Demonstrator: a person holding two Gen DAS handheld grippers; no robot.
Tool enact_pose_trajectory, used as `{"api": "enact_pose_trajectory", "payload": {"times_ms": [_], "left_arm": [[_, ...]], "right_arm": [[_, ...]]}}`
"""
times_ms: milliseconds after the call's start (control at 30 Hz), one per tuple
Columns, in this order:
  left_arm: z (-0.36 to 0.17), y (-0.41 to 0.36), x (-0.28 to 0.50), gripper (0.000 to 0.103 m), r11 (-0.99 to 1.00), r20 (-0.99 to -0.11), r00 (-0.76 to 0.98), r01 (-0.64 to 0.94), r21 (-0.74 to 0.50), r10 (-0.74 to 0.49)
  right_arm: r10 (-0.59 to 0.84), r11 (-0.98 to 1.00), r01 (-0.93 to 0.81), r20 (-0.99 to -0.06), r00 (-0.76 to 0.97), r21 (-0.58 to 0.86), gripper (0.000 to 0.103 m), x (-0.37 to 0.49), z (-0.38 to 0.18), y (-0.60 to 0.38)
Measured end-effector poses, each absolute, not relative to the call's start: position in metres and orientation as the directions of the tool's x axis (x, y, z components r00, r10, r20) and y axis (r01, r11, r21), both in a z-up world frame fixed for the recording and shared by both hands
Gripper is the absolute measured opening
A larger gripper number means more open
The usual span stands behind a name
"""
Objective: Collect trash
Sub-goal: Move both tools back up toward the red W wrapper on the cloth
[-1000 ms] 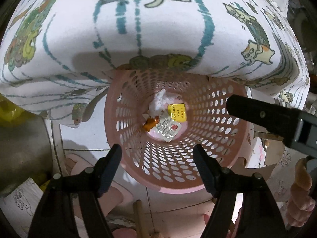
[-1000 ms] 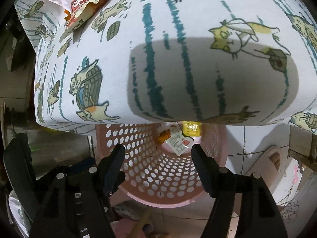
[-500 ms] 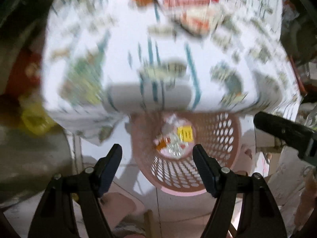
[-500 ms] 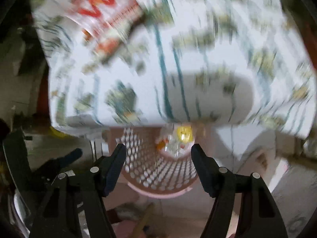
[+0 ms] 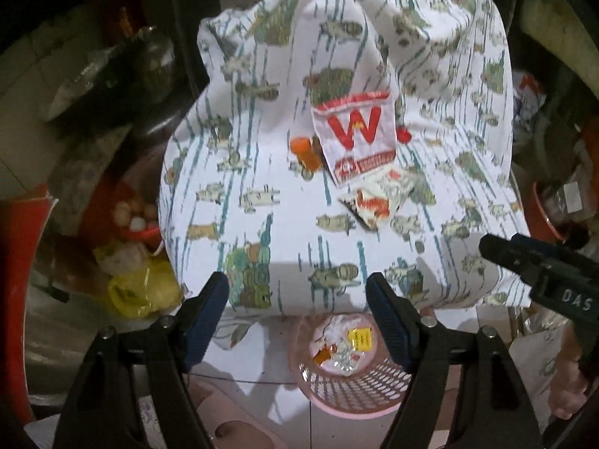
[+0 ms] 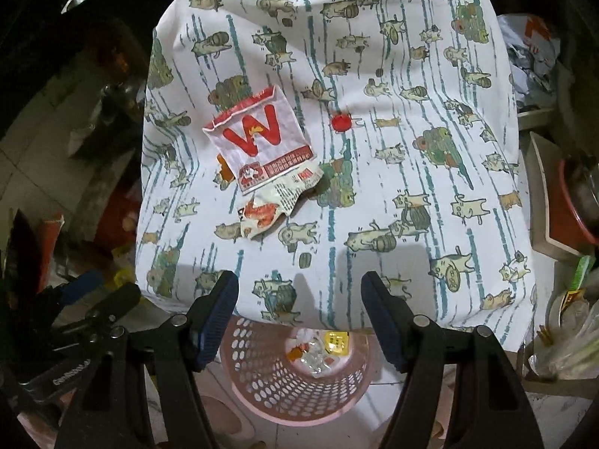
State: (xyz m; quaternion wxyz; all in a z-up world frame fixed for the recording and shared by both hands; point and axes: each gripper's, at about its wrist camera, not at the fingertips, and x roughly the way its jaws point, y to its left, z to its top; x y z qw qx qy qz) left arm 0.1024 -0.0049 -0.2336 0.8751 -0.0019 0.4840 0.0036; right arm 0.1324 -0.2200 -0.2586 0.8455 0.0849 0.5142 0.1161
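Wrappers are what you are collecting: both your left claw (image 5: pixel 295 316) and right claw (image 6: pixel 299 316) are hanging apart and empty above the basket (image 6: pixel 295 385). Beyond, the big wrapper (image 6: pixel 260 146) is lying light and crinkly on the tabletop (image 6: pixel 411 224); pinch its loose edge.

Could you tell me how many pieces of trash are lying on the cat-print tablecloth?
4: the W wrapper, a crumpled wrapper just below it, an orange piece partly hidden under its left edge, and a red cap to its right.
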Motion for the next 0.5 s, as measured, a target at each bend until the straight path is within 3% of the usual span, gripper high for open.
{"api": "enact_pose_trajectory", "payload": {"times_ms": [33, 233, 500], "left_arm": [[-0.232, -0.004, 0.102, 0.085, 1.000, -0.842, 0.540, -0.011, -0.001, 0.005], [-0.220, -0.002, 0.109, 0.103, 0.999, -0.811, 0.585, -0.015, 0.029, 0.032], [-0.213, 0.006, 0.162, 0.103, 0.995, -0.801, 0.596, 0.029, 0.098, 0.062]], "right_arm": [[0.282, 0.959, -0.110, -0.850, 0.445, 0.261, 0.071, 0.133, -0.258, -0.220], [0.266, 0.964, -0.106, -0.839, 0.475, 0.246, 0.071, 0.139, -0.251, -0.221], [0.271, 0.958, -0.050, -0.837, 0.475, 0.282, 0.071, 0.158, -0.254, -0.235]]}}
